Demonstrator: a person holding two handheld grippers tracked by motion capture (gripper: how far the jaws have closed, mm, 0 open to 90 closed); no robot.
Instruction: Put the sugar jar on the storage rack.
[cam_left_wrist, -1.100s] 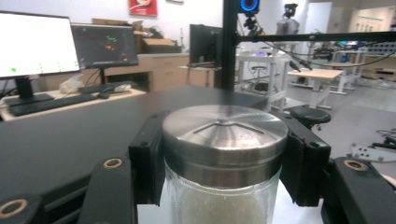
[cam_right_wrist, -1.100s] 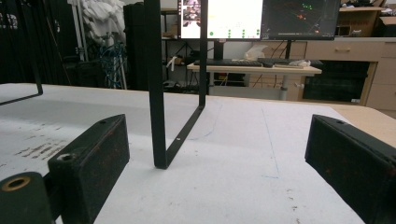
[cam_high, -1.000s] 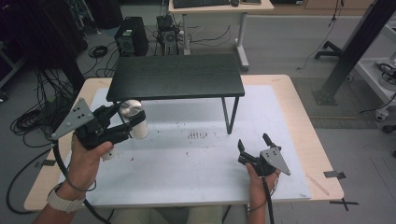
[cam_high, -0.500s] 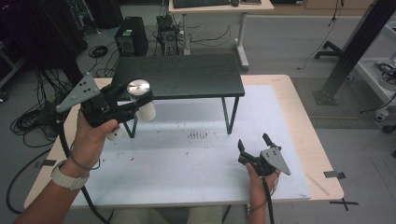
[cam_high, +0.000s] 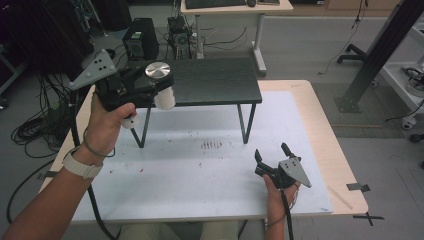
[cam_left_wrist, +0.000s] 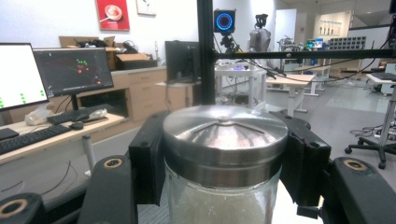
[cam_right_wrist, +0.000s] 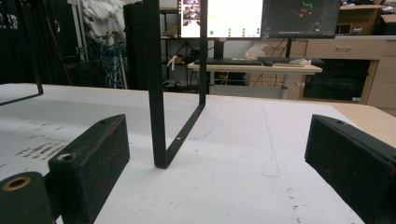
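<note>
The surface (cam_high: 300, 130), a wooden top under a white sheet (cam_high: 200, 170), is lying spread out beneath and ahead of both pairs of fingers, with faint reddish marks (cam_high: 212, 145) showing on the sheet between them. A small black stand (cam_high: 210, 82) on thin metal legs is sitting at the far side of the surface, its left end just beyond the left fingers and its right leg (cam_right_wrist: 161, 116) standing ahead of the right fingers, between them in the right gripper view. The left hand (cam_high: 107, 125) is holding the left gripper (cam_high: 150, 87) raised above the surface, level with the stand's top at its left end, while the right hand (cam_high: 277, 192) is keeping the right gripper (cam_high: 270, 157) low near the surface's near right edge, well apart from the left one. The left fingers (cam_left_wrist: 147, 163) are gripping a glass jar (cam_left_wrist: 224, 200) from both sides just under its lid, pressing against the metal band there. The jar is sitting upright between them, white inside, with its shiny round lid (cam_high: 157, 70) facing up. The right fingers (cam_right_wrist: 91, 161) are standing wide apart, gripping nothing, just above the white sheet.
</note>
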